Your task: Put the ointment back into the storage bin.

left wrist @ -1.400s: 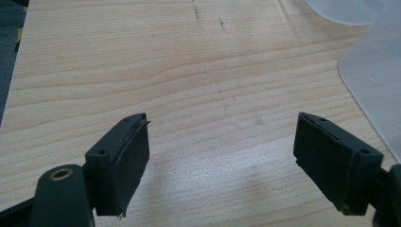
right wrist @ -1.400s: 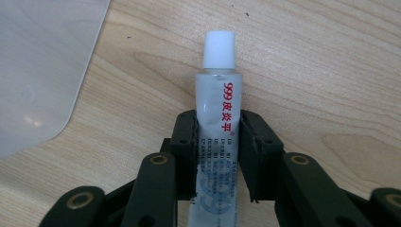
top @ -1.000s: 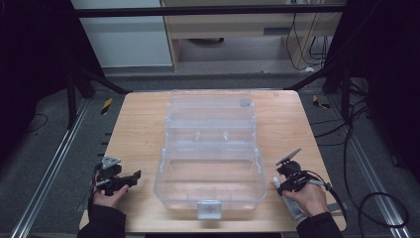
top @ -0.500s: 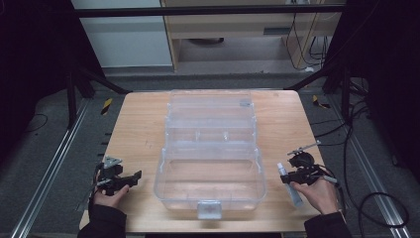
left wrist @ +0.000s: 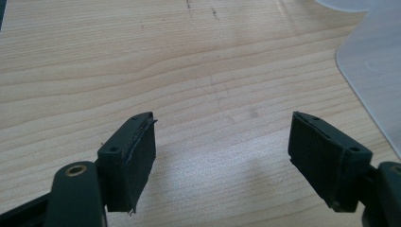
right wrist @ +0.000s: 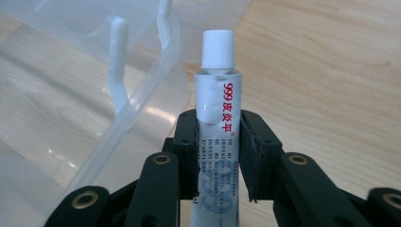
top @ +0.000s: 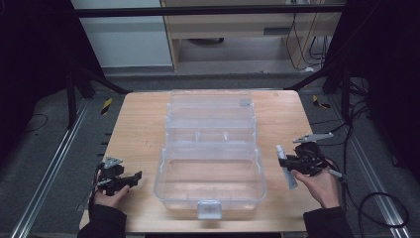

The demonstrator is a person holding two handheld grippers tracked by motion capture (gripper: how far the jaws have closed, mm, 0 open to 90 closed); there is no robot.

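A wooden table point(top: 133, 124) carries a clear open box point(top: 210, 163) at its centre. The right hand point(top: 322, 186) is raised just right of the box, and its right gripper point(right wrist: 218, 142) clamps a white tube point(right wrist: 216, 123), cap pointing away beside the box's rim. The left hand point(top: 111, 191) rests at the near left corner; the left gripper point(left wrist: 222, 161) has its jaws wide apart over bare wood.

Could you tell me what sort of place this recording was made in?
Probably a lab or data-collection workshop: a wooden table framed by dark metal struts, loose cables on grey carpet, and a person working hand-held claws beside a clear plastic box.
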